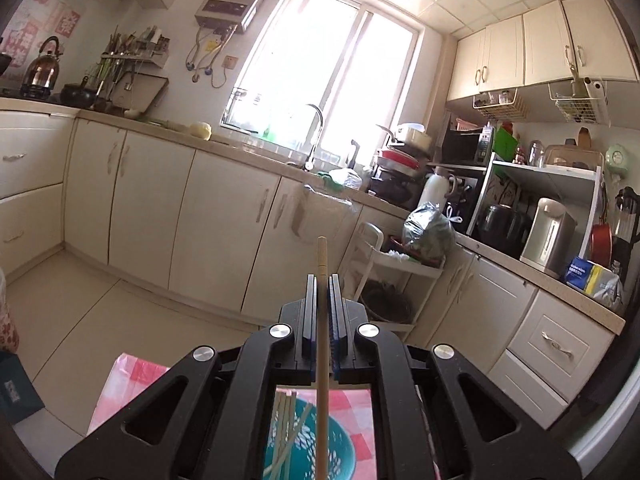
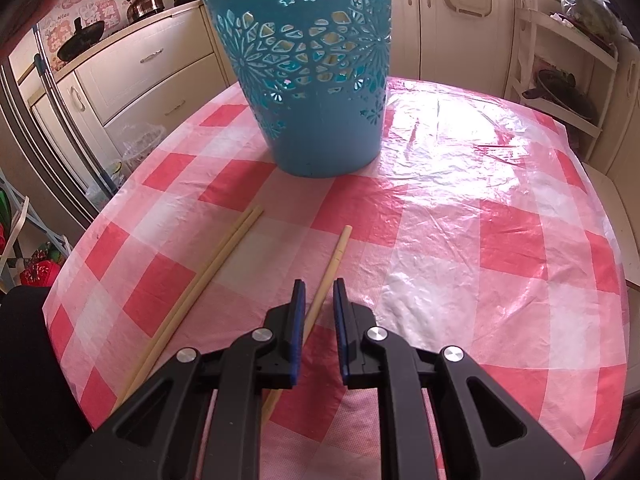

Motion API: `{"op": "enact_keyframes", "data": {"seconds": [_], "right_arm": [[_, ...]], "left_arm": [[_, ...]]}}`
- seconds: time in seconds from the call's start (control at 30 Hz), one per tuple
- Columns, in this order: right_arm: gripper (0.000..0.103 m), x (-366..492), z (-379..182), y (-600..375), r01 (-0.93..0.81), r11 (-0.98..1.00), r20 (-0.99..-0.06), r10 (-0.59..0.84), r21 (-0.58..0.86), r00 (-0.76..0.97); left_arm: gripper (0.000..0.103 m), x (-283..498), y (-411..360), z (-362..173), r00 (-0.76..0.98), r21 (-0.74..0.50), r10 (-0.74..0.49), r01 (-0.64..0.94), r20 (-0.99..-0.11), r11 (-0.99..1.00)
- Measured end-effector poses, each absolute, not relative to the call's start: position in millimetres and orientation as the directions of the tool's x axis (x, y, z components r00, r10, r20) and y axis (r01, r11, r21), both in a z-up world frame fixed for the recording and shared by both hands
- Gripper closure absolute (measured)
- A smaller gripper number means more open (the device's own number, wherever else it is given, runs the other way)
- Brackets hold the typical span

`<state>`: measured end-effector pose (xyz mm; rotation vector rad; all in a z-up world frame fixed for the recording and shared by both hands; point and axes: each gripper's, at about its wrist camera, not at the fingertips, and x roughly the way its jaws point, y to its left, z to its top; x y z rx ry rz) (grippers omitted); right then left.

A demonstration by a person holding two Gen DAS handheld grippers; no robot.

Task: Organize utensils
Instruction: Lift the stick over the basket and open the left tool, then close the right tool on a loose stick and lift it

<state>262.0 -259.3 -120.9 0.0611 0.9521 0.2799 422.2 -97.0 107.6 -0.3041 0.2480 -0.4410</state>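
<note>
My left gripper (image 1: 322, 278) is shut on a pale wooden chopstick (image 1: 322, 256), whose end sticks out past the fingertips. It is held high and roughly level, facing the kitchen cabinets. Below it, through the gripper frame, I see the teal basket (image 1: 344, 452) with several chopsticks (image 1: 286, 420) inside. In the right wrist view the teal cut-out basket (image 2: 320, 120) stands upright on the pink checked tablecloth (image 2: 480, 200). My right gripper (image 2: 319, 284) is low over the cloth, slightly open, with a single chopstick (image 2: 336, 252) lying between its fingers, not pressed. A pair of chopsticks (image 2: 216, 264) lies to its left.
Cream cabinets and a counter with a sink tap (image 1: 316, 136) run around the room. A white trolley (image 2: 560, 60) stands beyond the table's right side. A grey fridge (image 2: 24, 128) and a dark sleeve (image 2: 24, 360) are at the left.
</note>
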Motion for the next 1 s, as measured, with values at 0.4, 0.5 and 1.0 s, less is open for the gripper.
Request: {"op": "enact_keyframes", "data": {"seconds": [0.4, 0.5, 1.0], "right_arm": [[0.088, 263, -121, -262, -0.208, 0.958, -0.791, 0.281, 0.198, 0.543], [0.088, 263, -121, -262, -0.207, 0.958, -0.791, 0.281, 0.198, 0.543], [0.094, 263, -122, -265, -0.203, 0.953, -0.787, 0.301, 0.225, 0.539]], "left_arm": [[0.098, 453, -100, 49, 0.914, -0.339, -0.352, 0.271, -0.204, 0.901], [0.098, 451, -101, 40, 0.904, -0.319, -0.357, 0.275, -0.236, 0.907], [0.033, 371, -39, 4, 0.881, -0.236, -0.295, 0.218, -0.370, 0.947]]}}
